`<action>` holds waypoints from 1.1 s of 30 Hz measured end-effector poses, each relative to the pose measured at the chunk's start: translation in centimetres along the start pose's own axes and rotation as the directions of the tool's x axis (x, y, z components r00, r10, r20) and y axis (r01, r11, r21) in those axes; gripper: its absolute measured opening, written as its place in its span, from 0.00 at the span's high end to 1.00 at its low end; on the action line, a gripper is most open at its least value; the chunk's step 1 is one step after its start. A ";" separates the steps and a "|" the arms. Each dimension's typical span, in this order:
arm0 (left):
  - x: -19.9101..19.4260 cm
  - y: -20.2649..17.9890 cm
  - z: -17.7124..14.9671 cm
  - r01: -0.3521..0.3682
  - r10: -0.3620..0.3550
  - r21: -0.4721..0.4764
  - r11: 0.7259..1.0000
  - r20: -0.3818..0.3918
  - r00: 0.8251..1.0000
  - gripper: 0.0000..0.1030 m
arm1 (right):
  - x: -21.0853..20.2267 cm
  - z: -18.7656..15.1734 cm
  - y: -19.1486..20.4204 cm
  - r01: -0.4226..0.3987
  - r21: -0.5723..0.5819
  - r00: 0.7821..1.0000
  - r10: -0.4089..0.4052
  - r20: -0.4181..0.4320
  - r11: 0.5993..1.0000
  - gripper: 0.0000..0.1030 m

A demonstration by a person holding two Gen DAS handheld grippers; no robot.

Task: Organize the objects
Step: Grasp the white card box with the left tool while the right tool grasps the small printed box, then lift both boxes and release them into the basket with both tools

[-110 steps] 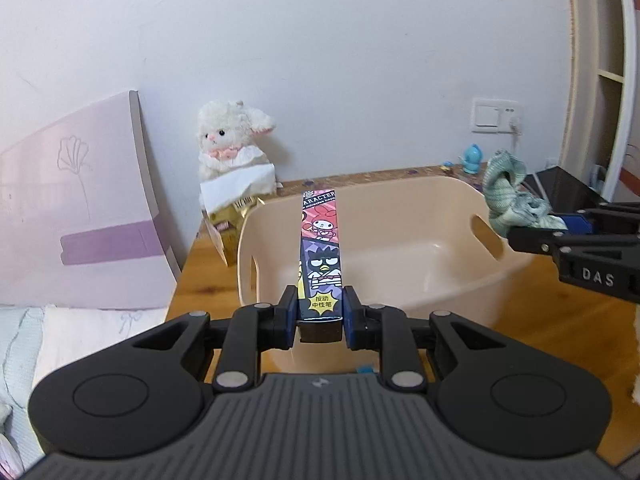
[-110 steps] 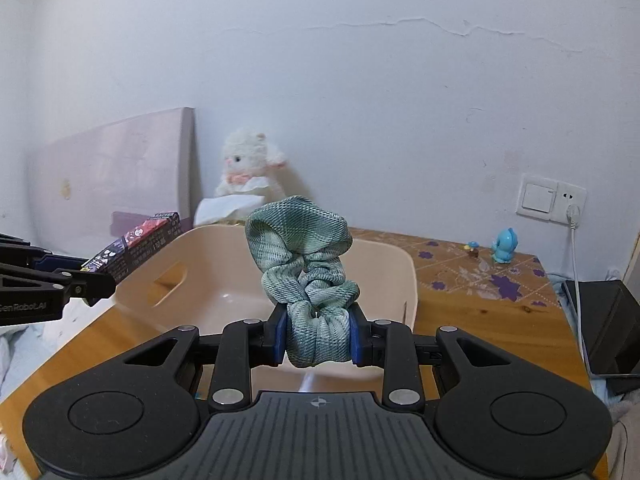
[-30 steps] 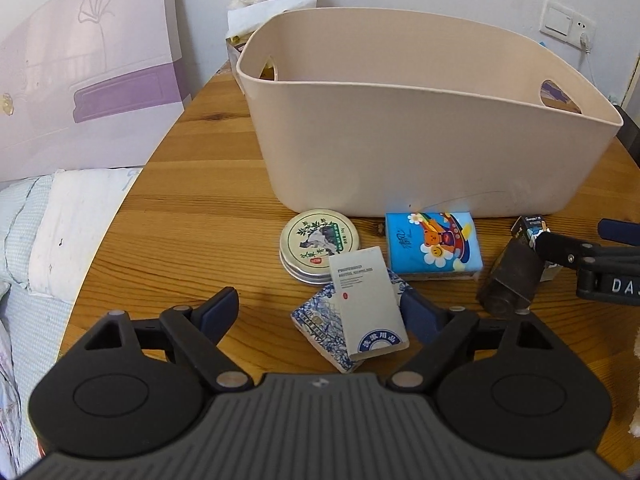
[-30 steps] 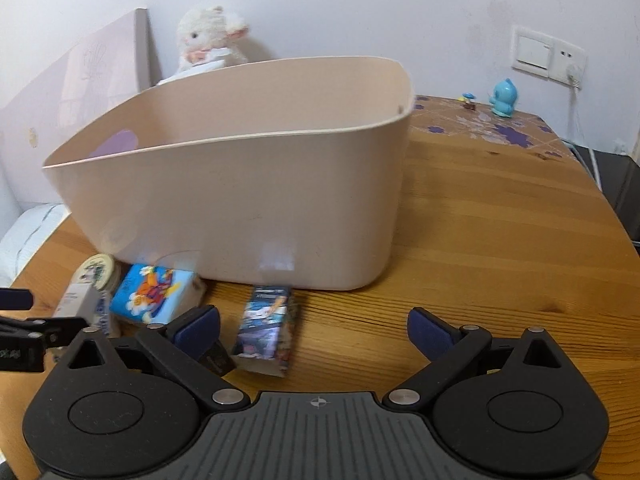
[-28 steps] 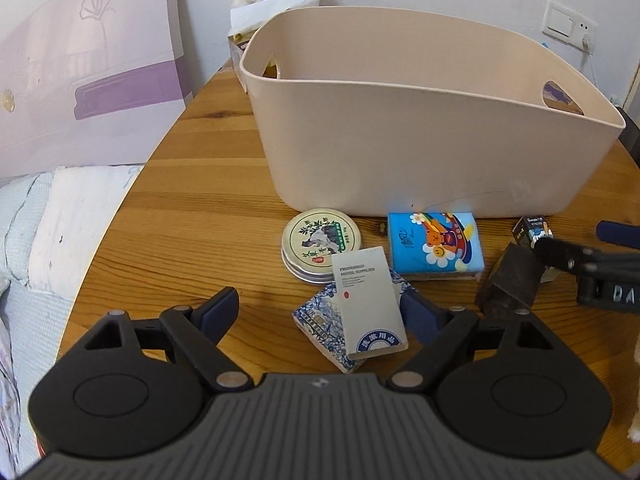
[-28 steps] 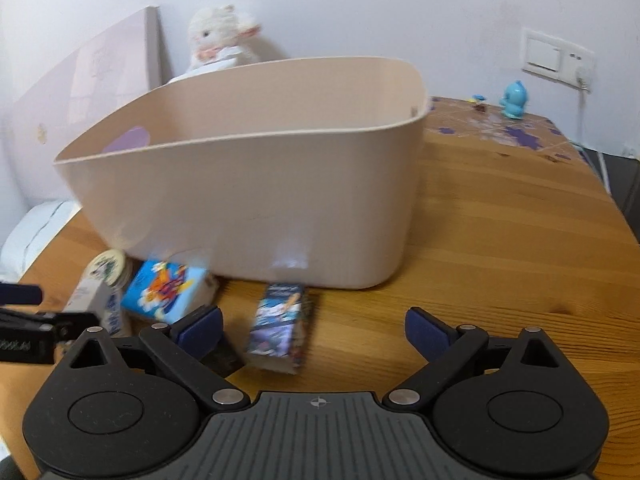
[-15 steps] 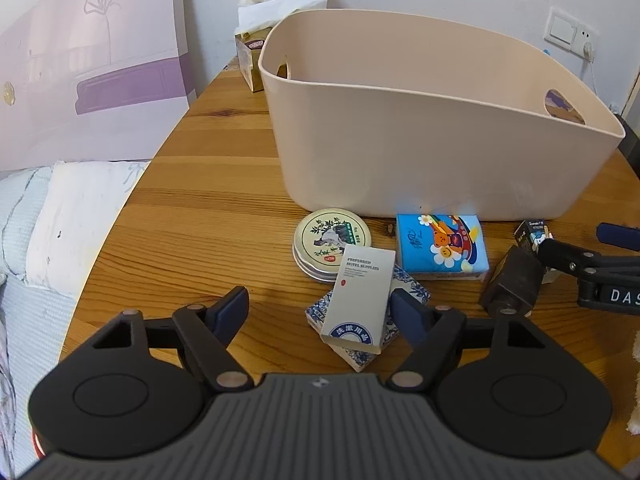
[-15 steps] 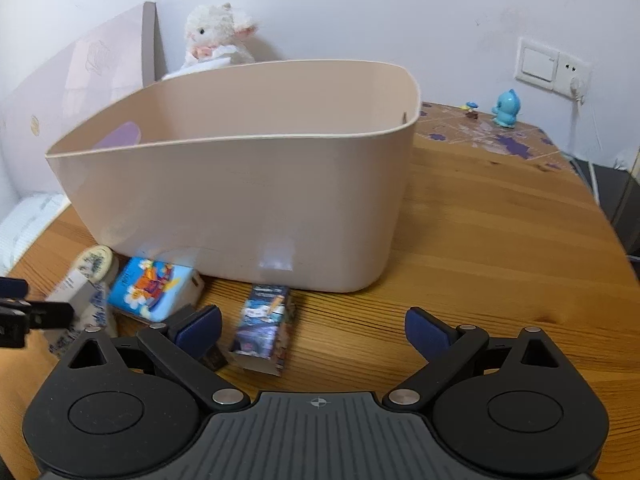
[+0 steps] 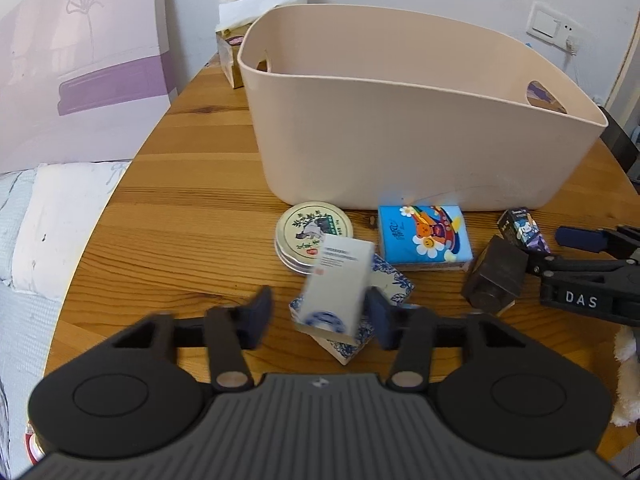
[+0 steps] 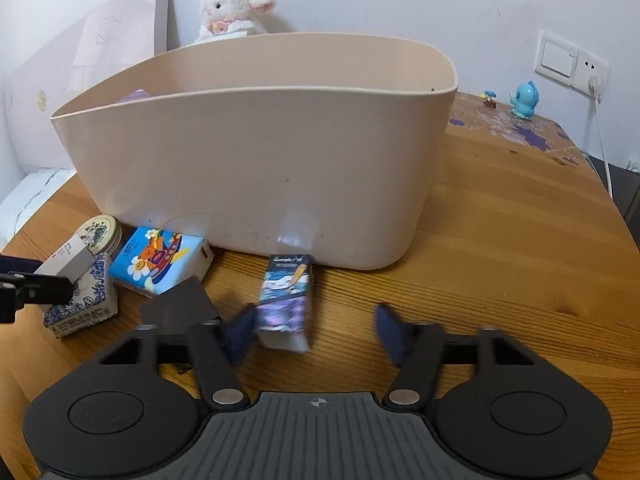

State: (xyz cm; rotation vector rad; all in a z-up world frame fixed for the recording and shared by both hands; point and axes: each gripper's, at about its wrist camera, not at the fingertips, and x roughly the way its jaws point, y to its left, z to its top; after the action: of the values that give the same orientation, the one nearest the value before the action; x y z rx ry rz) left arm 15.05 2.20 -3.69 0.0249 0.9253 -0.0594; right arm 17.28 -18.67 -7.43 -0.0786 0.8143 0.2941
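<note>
Left gripper (image 9: 318, 312), jaws wide, straddles a white box (image 9: 338, 282) (perched on a patterned box (image 9: 352, 320)) before the basket (image 9: 400, 120). Right gripper (image 10: 316, 334) gapes around a purple pack (image 10: 286, 300). Careless closing could topple the stack.

Plush lamb (image 10: 234, 10) near wall switch (image 10: 557, 59).

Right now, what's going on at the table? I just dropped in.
Both grippers are open and low over the items lying in front of the beige bin. The left gripper brackets the white box resting on the blue-patterned box. The right gripper is at the purple cartoon packet, its left pad beside the packet. Neither has gripped anything. The round tin, blue tissue pack and dark block lie alongside.
</note>
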 end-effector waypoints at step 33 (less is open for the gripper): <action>-9.2 -0.9 1.5 0.032 -0.043 0.047 0.998 0.266 0.963 0.68 | -11.6 3.9 0.5 -0.066 -0.051 0.958 0.078 0.277 0.997 0.79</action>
State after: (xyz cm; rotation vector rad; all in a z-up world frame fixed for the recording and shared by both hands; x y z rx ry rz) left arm 10.71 1.64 4.57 0.0374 0.6543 -0.1145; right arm 12.31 -20.13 3.68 -0.0447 0.5311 0.3817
